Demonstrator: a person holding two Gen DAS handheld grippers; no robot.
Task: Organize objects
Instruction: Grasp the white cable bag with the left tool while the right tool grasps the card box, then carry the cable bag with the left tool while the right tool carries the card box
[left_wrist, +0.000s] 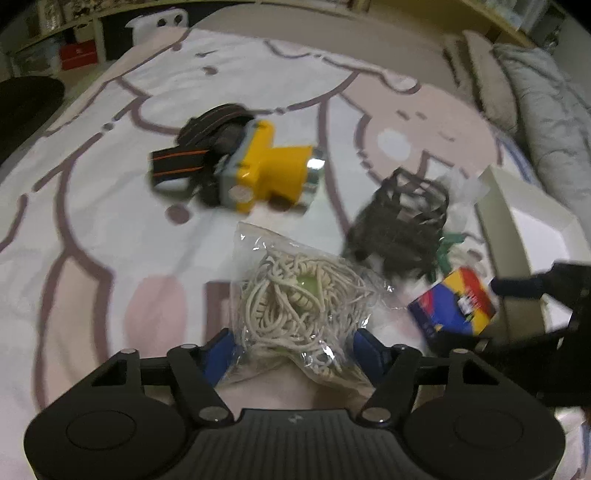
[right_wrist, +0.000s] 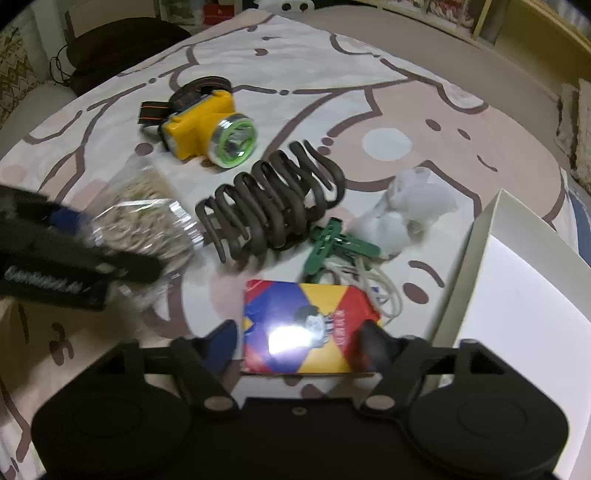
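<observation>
A clear bag of cream cord (left_wrist: 295, 299) lies on the bedsheet between the blue pads of my left gripper (left_wrist: 295, 350). Both pads touch the bag's crumpled sides. In the right wrist view the same left gripper (right_wrist: 107, 243) shows blurred at the left, with the bag (right_wrist: 147, 218) in its jaws. A flat red, yellow and blue box (right_wrist: 306, 325) lies between the fingers of my right gripper (right_wrist: 299, 343). The right pad is at the box's edge and a thin gap remains at the left pad. The box (left_wrist: 454, 306) also shows in the left wrist view.
A yellow headlamp (right_wrist: 210, 125) with a dark strap lies farther back. A dark coiled wire rack (right_wrist: 273, 206), green clothespins (right_wrist: 332, 243), a white cord (right_wrist: 384, 288) and crumpled white plastic (right_wrist: 410, 206) lie mid-bed. An open white box (right_wrist: 476, 240) stands at the right.
</observation>
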